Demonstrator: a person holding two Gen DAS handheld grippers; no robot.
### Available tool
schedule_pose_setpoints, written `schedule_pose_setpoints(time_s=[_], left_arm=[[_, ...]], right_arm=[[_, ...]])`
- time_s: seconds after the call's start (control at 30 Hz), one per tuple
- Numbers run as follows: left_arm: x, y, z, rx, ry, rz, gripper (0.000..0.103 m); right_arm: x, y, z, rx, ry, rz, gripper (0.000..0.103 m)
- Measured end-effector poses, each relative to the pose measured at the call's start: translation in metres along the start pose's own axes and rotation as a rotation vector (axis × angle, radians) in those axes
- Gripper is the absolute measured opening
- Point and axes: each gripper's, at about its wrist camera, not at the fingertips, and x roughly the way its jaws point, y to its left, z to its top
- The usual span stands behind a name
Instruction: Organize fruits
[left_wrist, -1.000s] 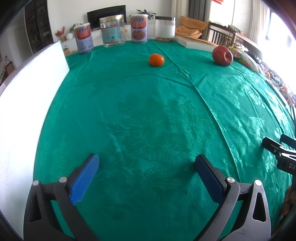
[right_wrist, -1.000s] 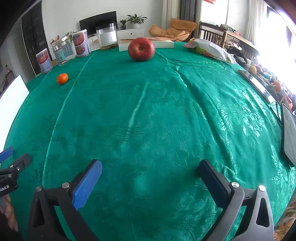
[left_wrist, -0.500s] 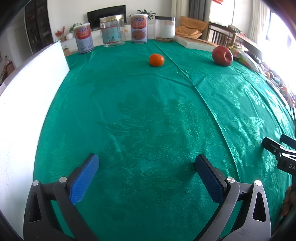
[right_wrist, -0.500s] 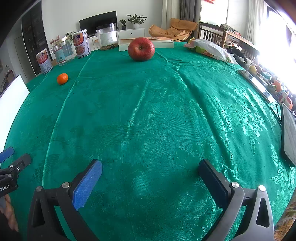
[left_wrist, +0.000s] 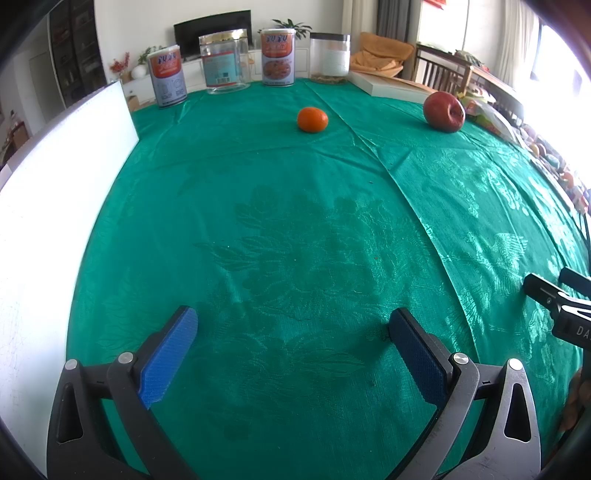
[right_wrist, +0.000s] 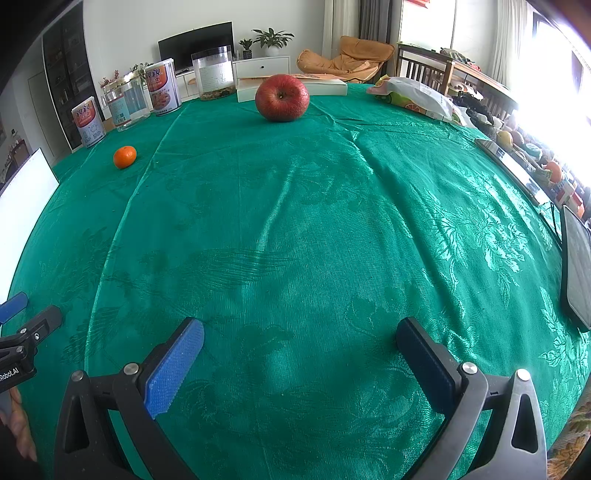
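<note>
A: Where did the fruit sit at that point?

B: Both lay far off on the green tablecloth (left_wrist: 295, 229). The mandarin (left_wrist: 312, 119) was ahead of the left gripper (left_wrist: 291, 332), the red apple (right_wrist: 282, 97) ahead of the right gripper (right_wrist: 301, 343), just in front of a white box (right_wrist: 325, 88). The two fruits were well apart.

A: And the grippers?

B: Each stood spread wide with nothing between its blue pads, low over the near cloth. Neither was close to any fruit.

A: So how should the reach have gone?

B: As I judged it, the apple suited the right side. I'd have kept the jaws wide, come in level so the pads met its broadest part, and closed gently, since a round, glossy fruit could roll or slip. The mandarin was softer, so it wanted a lighter squeeze from the left.

A: Where would they go?

B: I couldn't tell; no bowl or tray showed, only tins (left_wrist: 277, 57) and jars (left_wrist: 224, 63) at the far edge.
</note>
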Motion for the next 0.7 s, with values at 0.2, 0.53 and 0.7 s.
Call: schedule_pose_setpoints(time_s=[0.2, 0.53, 0.7], left_arm=[[-0.01, 0.03, 0.009, -0.129, -0.015, -0.083, 0.101], [0.025, 0.007, 0.088, -0.18, -0.023, -0.114, 0.101], [0.069, -0.017, 0.144, -0.093, -0.033, -0.013, 0.101]], right_arm=[[0.0, 0.0, 0.0, 0.0, 0.0, 0.0, 0.103], [0.0, 0.0, -0.001, 0.002, 0.0, -0.001, 0.103], [0.0, 0.0, -0.001, 0.001, 0.0, 0.0, 0.103]])
